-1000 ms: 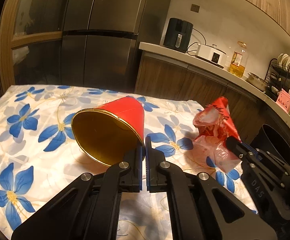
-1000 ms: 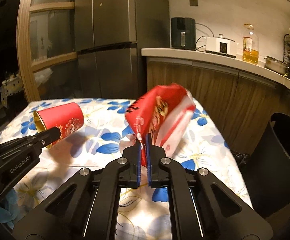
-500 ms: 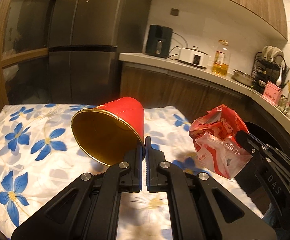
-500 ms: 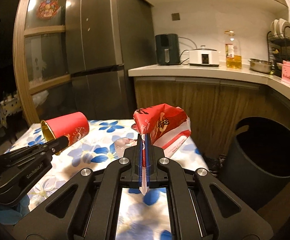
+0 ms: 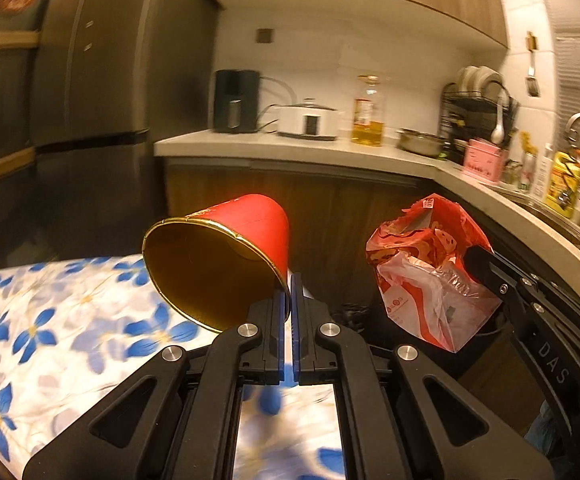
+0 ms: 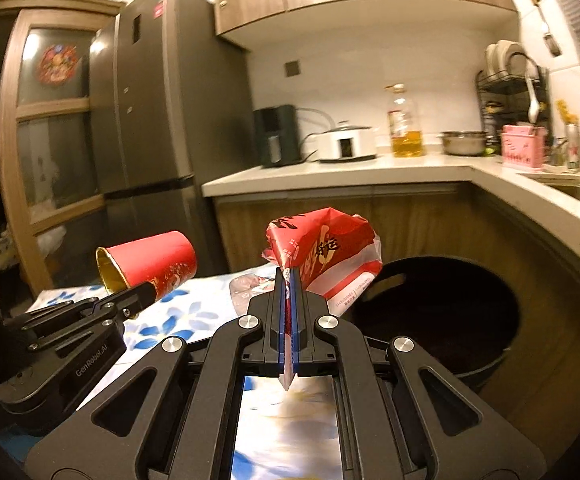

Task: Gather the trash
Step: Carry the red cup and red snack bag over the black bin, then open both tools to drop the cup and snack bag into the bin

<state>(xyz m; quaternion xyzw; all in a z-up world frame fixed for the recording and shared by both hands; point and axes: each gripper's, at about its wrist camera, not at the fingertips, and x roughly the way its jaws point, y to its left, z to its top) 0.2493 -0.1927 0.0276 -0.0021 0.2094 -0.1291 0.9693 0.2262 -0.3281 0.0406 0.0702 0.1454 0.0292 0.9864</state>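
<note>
Hand-held gripper on the left is pinching the rim of a red paper cup, lifted off the floral surface. Right hand-held gripper is clamped on a crumpled red snack bag, up in the air near the black bin.

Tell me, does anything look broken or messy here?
Nothing is spilled or broken. The snack bag is crumpled and torn open, pinched in the right gripper near the black bin. The red paper cup lies tipped sideways, held by its rim in the left gripper. Both are just trash.
</note>
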